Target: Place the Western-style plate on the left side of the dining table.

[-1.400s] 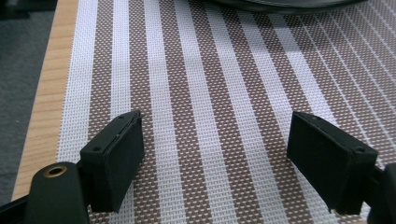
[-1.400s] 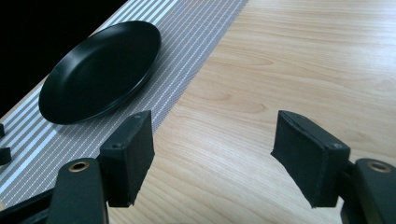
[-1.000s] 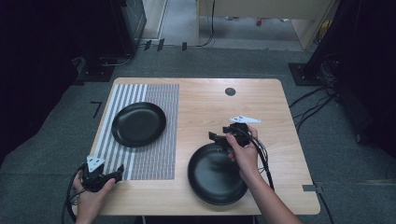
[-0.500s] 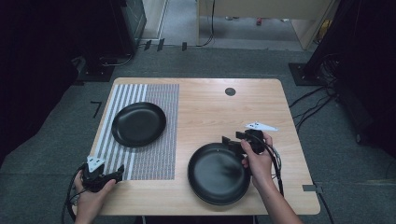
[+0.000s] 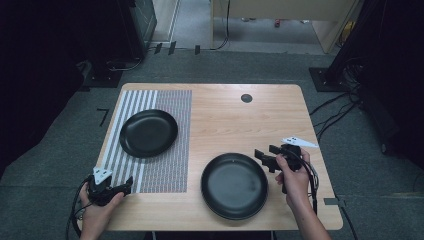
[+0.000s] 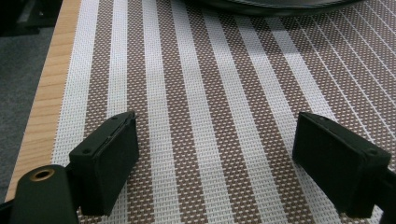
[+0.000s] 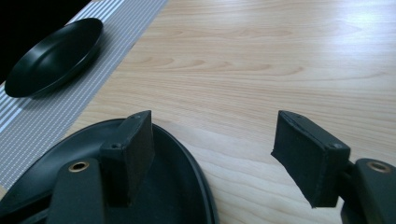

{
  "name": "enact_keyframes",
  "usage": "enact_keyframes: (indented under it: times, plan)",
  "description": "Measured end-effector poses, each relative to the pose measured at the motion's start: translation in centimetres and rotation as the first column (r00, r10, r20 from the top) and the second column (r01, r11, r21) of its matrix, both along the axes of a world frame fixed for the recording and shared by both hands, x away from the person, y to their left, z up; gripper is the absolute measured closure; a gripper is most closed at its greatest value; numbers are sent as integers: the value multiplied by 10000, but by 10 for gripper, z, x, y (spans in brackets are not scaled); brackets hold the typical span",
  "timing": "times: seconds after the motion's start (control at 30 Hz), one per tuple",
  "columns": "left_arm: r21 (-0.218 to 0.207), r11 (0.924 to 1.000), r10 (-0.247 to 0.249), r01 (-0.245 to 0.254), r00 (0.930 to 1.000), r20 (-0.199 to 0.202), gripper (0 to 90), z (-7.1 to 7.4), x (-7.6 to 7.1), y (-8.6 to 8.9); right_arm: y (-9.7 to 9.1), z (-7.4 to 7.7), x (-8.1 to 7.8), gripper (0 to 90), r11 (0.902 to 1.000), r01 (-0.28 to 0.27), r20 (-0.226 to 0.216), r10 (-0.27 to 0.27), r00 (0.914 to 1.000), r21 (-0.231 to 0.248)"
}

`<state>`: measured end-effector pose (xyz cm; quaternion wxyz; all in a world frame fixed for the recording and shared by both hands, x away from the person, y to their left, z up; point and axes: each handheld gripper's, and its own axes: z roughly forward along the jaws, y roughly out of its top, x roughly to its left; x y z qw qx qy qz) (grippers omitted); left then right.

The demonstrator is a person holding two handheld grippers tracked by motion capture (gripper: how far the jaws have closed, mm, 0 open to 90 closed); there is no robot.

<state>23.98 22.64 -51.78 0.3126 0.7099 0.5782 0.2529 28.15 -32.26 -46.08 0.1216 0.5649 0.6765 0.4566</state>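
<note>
I see my right gripper [image 5: 266, 156] with fingers [image 7: 130, 149] spread wide and empty. One finger hangs over the rim of the near black plate [image 5: 234, 186]; the other stands over bare tabletop [image 5: 225, 115] just beside it. The plate is round, shallow, matte. My left gripper [image 5: 117, 189] is likewise wide, over the woven striped mat [image 6: 205, 116], the far black plate [image 5: 148, 133] ahead.

Two black plates: one [image 5: 148, 133] on the brown-and-white striped mat [image 5: 170, 160], one [image 5: 234, 185] on the light wood-grain table [image 5: 230, 120] right of the mat. Black claws [image 5: 266, 156], [image 5: 125, 184]. Dark grey carpet floor [image 5: 60, 145] around the table.
</note>
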Motion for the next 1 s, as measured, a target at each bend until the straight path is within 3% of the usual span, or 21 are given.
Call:
enact_keyframes:
  times: [0.43,1.0]
  plan:
    - [-2,10000,1,-1,10000,-2,142,0,0,0,-48,-11,-20,285,9960,892,-119,-893,9959,-63]
    - [-4,10000,3,-3,10000,-1,142,0,0,0,-105,-27,-45,265,9776,2066,-361,-2081,9774,-398]
